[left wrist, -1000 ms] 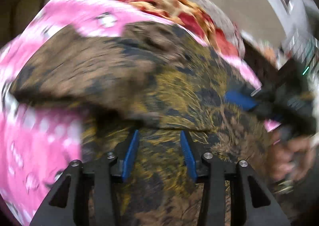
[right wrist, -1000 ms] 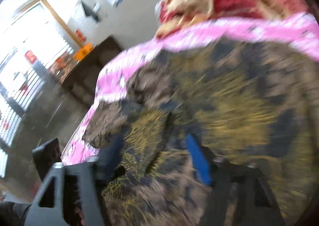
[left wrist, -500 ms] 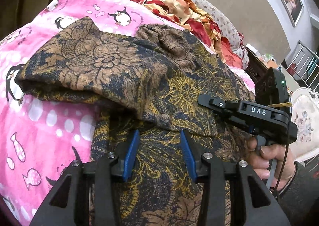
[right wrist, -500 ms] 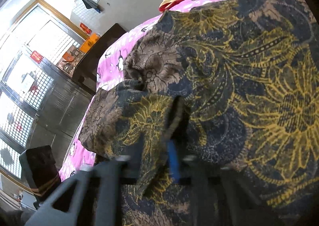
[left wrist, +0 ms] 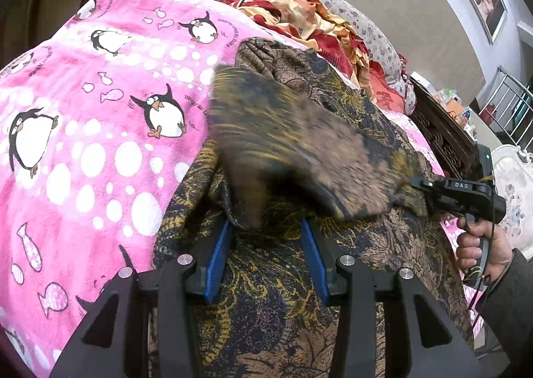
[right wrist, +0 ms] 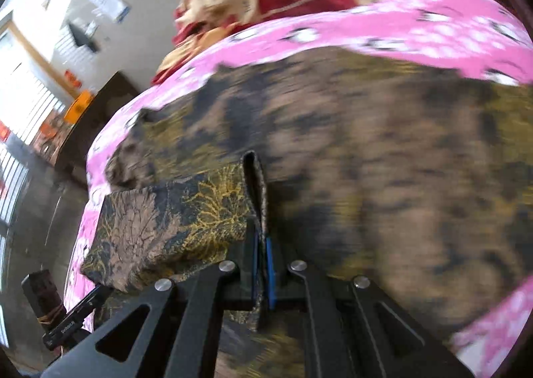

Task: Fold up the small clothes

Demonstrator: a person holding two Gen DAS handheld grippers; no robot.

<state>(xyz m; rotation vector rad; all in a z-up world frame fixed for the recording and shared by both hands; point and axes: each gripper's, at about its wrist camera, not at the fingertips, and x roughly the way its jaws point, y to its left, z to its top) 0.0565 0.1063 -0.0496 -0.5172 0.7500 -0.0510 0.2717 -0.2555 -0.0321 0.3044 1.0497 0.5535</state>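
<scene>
Garment [left wrist: 293,304]: matt woven cloth, brown-gold floral print. Blanket [left wrist: 86,151]: fluffy pink fleece. Left gripper [left wrist: 266,258]: matt black plastic, blue ribbed pads [left wrist: 218,258], shiny metal screws.

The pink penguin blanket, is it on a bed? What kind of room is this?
Probably a bedroom at home. The pink penguin blanket covers what looks like a bed, a heap of red and gold bedding sits behind it, and framed pictures hang on the wall.

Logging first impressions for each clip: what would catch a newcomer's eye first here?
The bright pink penguin blanket fills the left of the left wrist view. Across it lies a brown and gold floral garment, one flap lifted and blurred, pinched in the right gripper at centre of its own view. Behind them sits a heap of red and cream bedding.
</scene>
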